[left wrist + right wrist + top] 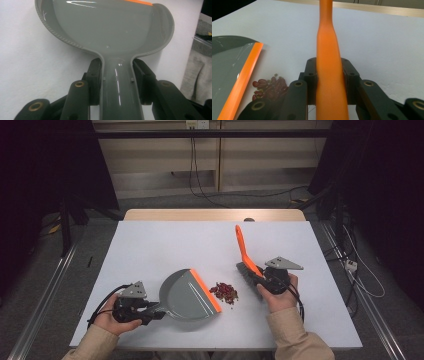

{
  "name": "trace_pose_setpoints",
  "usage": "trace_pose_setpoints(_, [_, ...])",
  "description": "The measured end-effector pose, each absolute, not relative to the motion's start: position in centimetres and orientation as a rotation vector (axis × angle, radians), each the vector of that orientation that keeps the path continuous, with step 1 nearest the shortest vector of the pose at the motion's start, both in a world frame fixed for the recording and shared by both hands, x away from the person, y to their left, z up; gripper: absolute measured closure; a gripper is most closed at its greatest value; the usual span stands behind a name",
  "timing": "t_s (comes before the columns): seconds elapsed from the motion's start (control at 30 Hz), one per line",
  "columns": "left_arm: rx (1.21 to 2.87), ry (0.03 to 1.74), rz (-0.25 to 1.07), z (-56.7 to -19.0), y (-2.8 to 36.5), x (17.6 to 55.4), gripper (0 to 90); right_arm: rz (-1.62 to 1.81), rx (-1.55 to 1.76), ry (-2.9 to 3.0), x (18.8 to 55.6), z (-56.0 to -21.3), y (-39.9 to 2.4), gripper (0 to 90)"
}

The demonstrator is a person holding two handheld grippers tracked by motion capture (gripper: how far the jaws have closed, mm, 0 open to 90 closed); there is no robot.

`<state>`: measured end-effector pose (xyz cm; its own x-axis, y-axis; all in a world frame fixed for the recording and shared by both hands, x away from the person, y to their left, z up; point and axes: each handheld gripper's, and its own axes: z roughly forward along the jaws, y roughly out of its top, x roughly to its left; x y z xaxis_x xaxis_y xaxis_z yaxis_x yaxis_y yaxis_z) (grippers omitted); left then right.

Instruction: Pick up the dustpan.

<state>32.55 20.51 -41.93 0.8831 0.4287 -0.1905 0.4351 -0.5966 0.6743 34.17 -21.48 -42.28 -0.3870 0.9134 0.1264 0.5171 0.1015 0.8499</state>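
A grey dustpan (186, 295) with an orange front lip (206, 290) rests on the white table, its lip facing a small pile of dark red beans (225, 292). My left gripper (150, 312) is shut on the dustpan's handle (120, 85), one pad on each side. On the other side of the beans stands a small brush (248, 270) with an orange handle (330, 62) and dark bristles, leaning away from me. My right gripper (260, 281) is shut on that handle. In the right gripper view the beans (270, 86) lie beside the dustpan's orange lip (242, 80).
The white table (165, 245) has bare room across its far half and at both sides. A wooden edge (215, 215) runs along the far end. Cables (200, 180) lie on the floor beyond, and dark stands flank the table.
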Motion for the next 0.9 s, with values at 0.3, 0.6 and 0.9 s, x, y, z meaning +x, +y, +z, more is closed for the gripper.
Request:
trace_pose_setpoints(0.3, [2.299,0.595,-0.051,-42.5,20.3,32.0,62.6,1.192,1.379,1.977,34.3,-42.6,-20.6,71.3])
trace_pose_setpoints(0.6, [2.303,0.573,-0.086,-42.8,19.5,31.8,62.4,1.181,1.382,1.985,34.2,-42.8,-20.3,71.2])
trace_pose_setpoints(0.9, [2.308,0.558,-0.082,-43.1,19.3,31.7,62.0,1.158,1.360,1.997,34.1,-43.0,-19.3,71.3])
